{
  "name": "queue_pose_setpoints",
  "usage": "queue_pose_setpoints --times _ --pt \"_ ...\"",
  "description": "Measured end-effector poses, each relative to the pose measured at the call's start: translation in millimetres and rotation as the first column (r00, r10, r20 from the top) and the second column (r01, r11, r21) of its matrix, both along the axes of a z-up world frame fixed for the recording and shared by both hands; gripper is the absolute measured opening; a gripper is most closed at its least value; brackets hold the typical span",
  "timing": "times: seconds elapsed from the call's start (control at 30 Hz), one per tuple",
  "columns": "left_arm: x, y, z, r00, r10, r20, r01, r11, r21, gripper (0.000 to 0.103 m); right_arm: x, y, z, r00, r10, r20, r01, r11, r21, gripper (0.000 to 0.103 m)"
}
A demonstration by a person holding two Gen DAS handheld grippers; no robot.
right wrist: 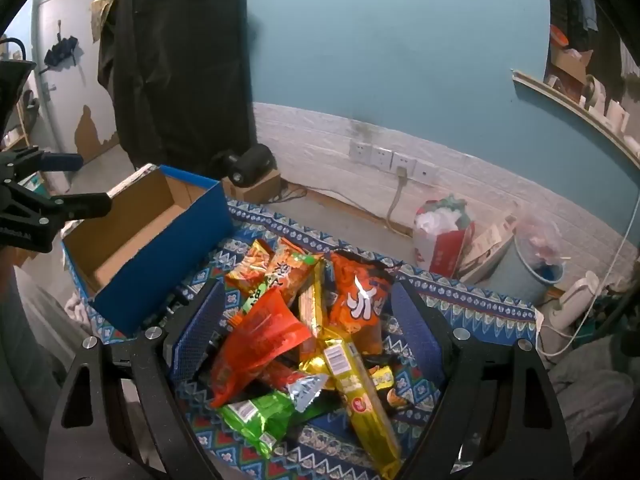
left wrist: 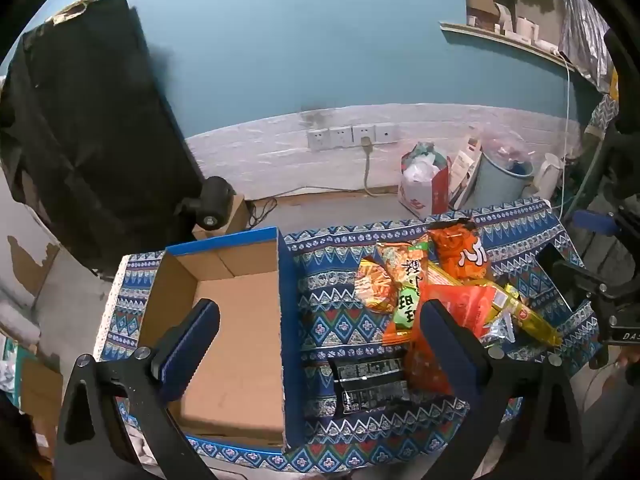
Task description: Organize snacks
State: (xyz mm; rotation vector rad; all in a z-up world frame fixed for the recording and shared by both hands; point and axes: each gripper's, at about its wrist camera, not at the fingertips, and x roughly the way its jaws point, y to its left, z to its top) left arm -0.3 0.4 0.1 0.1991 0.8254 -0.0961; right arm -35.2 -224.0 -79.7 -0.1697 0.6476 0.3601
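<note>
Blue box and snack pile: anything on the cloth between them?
Mostly bare patterned cloth between the blue box and the snack pile; only a dark packet lies near the front. Left wrist view shows it.

Glossy foil snack packets (right wrist: 320,320), matt cardboard box (left wrist: 236,320)

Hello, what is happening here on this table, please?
A person holds two grippers above a patterned tablecloth. The left gripper and right gripper both have open jaws and hold nothing. A pile of snack packets lies loose beside an empty blue cardboard box. Nothing is packed yet.
</note>
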Motion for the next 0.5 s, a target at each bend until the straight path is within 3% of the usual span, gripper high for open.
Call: queue_pose_setpoints --times 0.5 --pt "-0.3 -3.0 -4.3 1.0 -0.001 -0.017 0.001 1.0 0.0 0.101 -3.1 -2.1 2.2 1.0 0.003 0.001 -0.003 1.0 -0.011 0.084"
